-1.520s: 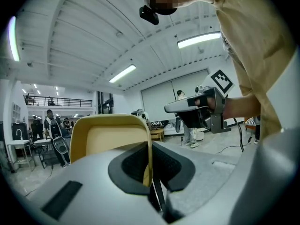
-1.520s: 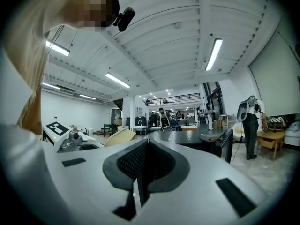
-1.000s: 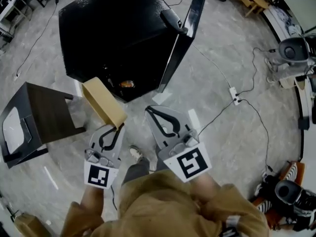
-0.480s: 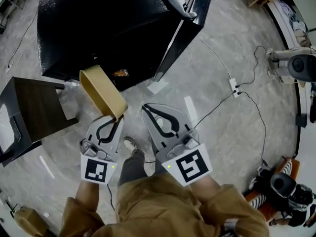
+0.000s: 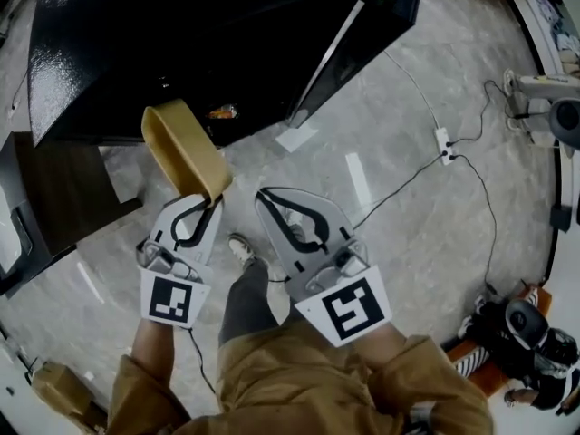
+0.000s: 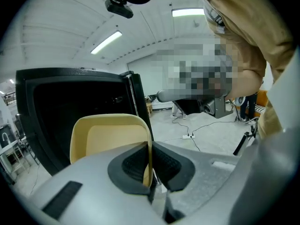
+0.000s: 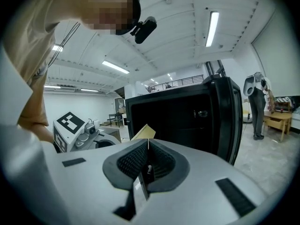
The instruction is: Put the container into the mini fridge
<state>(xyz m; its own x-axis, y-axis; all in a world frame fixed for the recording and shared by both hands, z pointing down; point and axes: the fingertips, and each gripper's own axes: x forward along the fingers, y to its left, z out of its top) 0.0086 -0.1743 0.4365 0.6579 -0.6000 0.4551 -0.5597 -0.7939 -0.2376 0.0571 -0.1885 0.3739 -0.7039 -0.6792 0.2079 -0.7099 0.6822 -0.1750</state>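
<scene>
My left gripper (image 5: 207, 205) was clamped on the container's (image 5: 181, 143) near rim, left of centre, just short of the open fridge (image 5: 163, 53) at top, lined up to go straight in; right gripper (image 5: 272, 205) sat closed and empty alongside.

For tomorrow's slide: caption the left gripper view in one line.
Left gripper pinches the wall of the tan container, with the open black mini fridge ahead.

Grey marbled tile floor (image 5: 390, 107): black boxy mini fridge (image 5: 181, 34) standing on it, door open; dark brown wooden stand (image 5: 54, 188) just beside; white power strip (image 5: 443, 145) with black cable (image 5: 399, 187) well apart, right.
</scene>
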